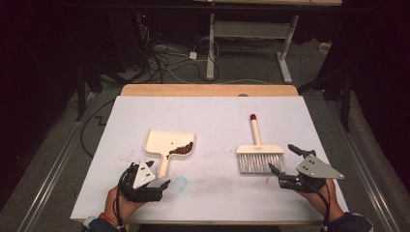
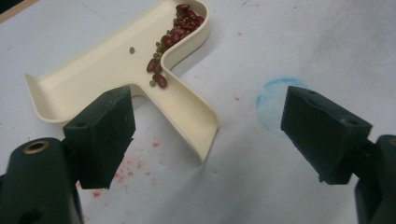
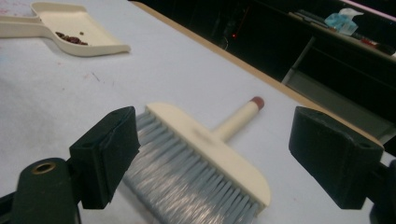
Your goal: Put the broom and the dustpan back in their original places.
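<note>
A cream dustpan lies left of centre on the white table, its handle toward me and dark red beans heaped in its right corner. My left gripper stands open just short of the handle end; in the left gripper view the dustpan and beans lie beyond the parted jaws. A cream hand brush with grey bristles and a red-tipped handle lies right of centre. My right gripper is open beside the bristles, and the brush lies between its jaws.
Red specks and a faint blue ring mark the white board near the dustpan. A wooden edge runs along the far side. Beyond it are desk legs and cables on the floor.
</note>
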`<state>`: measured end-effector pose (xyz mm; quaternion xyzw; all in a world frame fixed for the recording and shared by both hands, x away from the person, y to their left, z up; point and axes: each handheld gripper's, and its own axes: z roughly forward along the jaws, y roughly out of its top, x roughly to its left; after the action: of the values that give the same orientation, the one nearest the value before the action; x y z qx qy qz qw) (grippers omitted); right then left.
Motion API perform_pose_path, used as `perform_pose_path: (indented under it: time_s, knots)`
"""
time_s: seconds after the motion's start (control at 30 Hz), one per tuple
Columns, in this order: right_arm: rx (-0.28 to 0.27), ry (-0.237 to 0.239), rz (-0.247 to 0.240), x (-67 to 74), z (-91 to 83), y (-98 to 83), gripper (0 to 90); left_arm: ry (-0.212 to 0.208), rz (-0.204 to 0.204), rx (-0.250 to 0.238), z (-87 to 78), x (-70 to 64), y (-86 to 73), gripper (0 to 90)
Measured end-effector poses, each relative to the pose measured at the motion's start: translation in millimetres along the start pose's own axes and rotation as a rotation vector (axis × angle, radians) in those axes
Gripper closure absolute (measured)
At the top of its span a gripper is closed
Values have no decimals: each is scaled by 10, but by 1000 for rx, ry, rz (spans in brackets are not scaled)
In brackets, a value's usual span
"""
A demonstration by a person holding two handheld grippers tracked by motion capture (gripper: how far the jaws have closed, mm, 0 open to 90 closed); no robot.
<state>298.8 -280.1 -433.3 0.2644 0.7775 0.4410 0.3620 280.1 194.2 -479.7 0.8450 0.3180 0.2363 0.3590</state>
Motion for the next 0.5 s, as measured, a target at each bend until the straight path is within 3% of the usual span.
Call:
perform_pose_path:
  time_s: [0.13,0.37,0.5]
  knots:
    - [17,0,-1,14,-23,-92,163,2,-1,2,10,-1,-7,175]
    - [56,32,49,34,-21,-267,163,-5,-3,-2,17,2,-14,175]
    - [82,47,39,81,-39,-336,163,-8,-8,-9,4,7,-23,175]
